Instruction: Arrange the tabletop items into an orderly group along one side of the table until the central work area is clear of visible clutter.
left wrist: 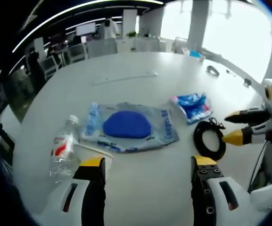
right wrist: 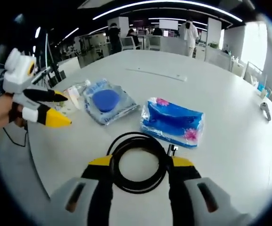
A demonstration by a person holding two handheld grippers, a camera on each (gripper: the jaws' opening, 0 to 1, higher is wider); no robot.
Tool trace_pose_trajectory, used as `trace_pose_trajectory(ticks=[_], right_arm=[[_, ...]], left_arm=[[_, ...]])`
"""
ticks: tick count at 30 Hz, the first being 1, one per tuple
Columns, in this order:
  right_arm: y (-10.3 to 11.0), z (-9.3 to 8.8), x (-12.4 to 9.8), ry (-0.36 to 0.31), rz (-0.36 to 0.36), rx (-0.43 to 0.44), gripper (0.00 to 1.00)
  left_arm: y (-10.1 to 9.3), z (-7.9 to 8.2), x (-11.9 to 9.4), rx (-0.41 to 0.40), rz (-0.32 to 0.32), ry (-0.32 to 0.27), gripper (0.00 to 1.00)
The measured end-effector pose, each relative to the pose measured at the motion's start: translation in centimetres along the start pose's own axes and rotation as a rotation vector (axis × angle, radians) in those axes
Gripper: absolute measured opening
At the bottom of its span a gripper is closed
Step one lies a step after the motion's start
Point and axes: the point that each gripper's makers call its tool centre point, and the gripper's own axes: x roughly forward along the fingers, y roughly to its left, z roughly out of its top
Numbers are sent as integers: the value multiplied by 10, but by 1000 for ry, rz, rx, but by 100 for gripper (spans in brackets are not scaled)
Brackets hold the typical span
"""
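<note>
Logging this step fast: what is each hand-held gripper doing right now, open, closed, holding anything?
Left hand-held gripper: open, holding nothing, above the table near the bottle.
Right hand-held gripper: open, jaws either side of the cable, not clamped.

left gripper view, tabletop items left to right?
Plastic water bottle → clear bag with the blue pad → blue tissue pack → coiled black cable → right gripper coming in from the right edge, jaws open.
</note>
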Motion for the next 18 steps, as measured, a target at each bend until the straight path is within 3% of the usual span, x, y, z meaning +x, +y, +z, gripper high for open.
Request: trace_pose_trajectory(ticks=[18], right_arm=[[14, -5, 0, 20, 29, -3, 43]], left_arm=[[28, 27, -13, -21, 31, -55, 69]])
